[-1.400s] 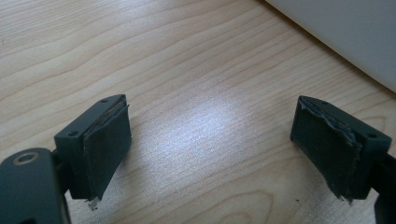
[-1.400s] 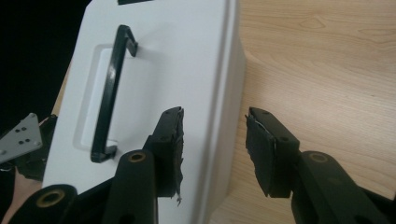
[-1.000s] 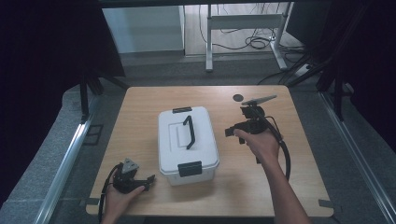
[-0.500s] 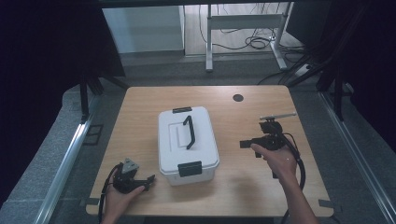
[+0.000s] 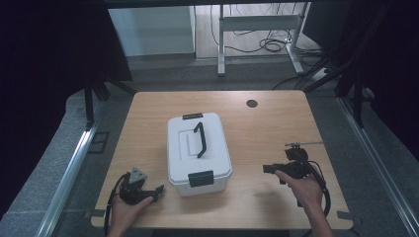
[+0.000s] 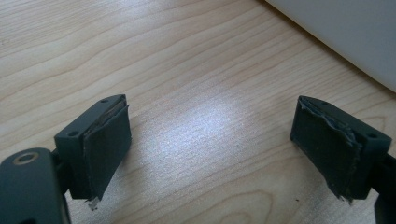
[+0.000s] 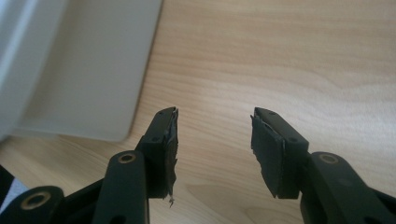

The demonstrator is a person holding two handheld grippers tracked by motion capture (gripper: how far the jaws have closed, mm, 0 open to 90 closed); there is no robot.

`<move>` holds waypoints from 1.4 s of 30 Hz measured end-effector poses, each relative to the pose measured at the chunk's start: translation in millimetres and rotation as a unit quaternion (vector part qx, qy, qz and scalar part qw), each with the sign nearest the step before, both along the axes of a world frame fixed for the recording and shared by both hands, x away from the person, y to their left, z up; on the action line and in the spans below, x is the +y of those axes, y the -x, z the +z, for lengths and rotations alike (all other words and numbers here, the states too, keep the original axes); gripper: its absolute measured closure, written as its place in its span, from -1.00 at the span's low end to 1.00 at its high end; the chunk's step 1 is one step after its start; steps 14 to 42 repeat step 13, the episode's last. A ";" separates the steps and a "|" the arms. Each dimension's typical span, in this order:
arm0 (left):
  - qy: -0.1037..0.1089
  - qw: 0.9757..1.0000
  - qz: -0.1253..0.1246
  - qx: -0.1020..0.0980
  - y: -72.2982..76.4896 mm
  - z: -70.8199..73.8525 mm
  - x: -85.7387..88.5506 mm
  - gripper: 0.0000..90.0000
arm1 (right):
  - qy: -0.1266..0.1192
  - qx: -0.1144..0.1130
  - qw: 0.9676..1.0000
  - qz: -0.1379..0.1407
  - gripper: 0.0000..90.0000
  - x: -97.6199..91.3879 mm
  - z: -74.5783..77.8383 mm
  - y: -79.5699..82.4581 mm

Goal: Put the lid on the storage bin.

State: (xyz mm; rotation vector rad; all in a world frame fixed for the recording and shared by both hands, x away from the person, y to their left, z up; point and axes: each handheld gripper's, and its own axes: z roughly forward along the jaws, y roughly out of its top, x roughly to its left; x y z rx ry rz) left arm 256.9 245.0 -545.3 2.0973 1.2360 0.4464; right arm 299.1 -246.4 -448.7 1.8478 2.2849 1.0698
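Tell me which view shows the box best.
High view: the whole white box shows, lid on, black handle and both latches visible. The left gripper view catches just a corner; the right gripper view, a blurred edge.

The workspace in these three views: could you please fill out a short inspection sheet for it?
Surface: wooden table, bare around the box, with a dark round grommet near the far edge.
Job's things: white lidded box, black handle lying flat, black latches at both ends, lid on.
Clutter: nothing seen.
Grippers: left gripper near the box's front left corner, jaws wide apart, holding nothing; right gripper right of the box, jaws apart, holding nothing.
Cables: one trailing from each gripper; more on the floor beyond the table.
Surroundings: dark curtains at both sides, metal frame legs behind.
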 end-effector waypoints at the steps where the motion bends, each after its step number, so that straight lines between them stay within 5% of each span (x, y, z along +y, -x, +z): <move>1: 0.000 1.000 0.000 0.000 0.0 0.0 0.0 -0.73 | 0.002 0.002 1.000 0.000 0.15 -0.6 -2.2 1.2; 42: 0.000 1.000 0.001 0.000 0.3 0.0 0.0 -0.73 | -0.004 -0.004 1.000 -0.001 0.15 -4.6 -6.9 1.5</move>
